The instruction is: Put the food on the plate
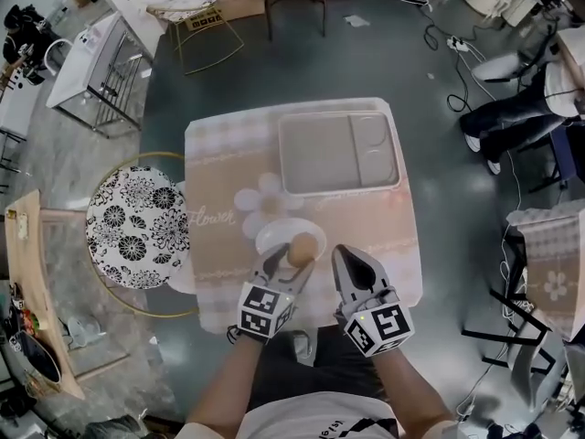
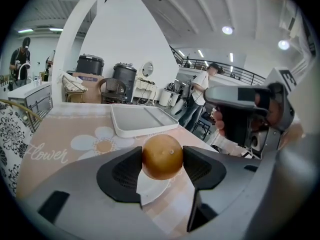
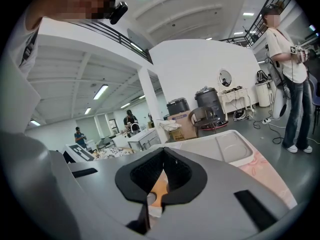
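A round orange-brown fruit point(image 1: 301, 251) point(image 2: 162, 156) sits between the jaws of my left gripper point(image 1: 294, 252) point(image 2: 162, 165), which is shut on it just above the small white plate point(image 1: 274, 237) point(image 2: 151, 189). My right gripper point(image 1: 345, 259) point(image 3: 159, 184) hovers beside the plate's right rim with its jaws shut and nothing between them. Through a thin slit in the right gripper view, a bit of the fruit point(image 3: 159, 190) shows.
A white two-compartment tray point(image 1: 337, 151) point(image 2: 141, 118) point(image 3: 222, 148) lies on the far side of the small table with the flower-print cloth point(image 1: 219, 204). A black-and-white patterned stool point(image 1: 137, 227) stands at the table's left. People stand in the background.
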`<state>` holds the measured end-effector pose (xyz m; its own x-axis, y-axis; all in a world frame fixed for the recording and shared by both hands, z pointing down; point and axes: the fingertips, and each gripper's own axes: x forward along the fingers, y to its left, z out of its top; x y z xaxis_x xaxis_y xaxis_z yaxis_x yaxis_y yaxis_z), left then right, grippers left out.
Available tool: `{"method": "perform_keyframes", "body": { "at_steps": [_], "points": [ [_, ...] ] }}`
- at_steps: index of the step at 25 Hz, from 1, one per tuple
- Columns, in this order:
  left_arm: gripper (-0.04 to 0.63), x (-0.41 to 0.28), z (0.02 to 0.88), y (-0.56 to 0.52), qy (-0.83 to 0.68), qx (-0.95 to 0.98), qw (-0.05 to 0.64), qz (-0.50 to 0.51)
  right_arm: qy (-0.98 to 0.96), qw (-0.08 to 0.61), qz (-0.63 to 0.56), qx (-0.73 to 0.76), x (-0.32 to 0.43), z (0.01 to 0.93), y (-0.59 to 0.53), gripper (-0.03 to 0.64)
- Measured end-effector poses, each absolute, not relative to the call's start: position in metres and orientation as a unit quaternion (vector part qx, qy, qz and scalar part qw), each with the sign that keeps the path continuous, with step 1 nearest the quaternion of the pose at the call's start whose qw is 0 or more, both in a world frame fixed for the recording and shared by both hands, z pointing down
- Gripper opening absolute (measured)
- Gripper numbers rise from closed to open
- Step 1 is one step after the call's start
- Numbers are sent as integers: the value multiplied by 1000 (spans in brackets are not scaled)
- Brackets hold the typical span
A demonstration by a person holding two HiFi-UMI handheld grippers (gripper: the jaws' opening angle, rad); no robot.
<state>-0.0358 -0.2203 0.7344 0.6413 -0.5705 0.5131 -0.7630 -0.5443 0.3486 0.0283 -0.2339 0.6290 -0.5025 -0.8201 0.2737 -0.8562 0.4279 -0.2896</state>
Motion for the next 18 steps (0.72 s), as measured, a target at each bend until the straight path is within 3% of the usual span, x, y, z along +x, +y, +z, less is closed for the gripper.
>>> {"method": "perform_keyframes", "body": {
  "at_steps": [18],
  "points": [
    [264,-41,763,-223,-411,861,184,236,-846,42,200,493,28,648,-239,12]
  ]
}}
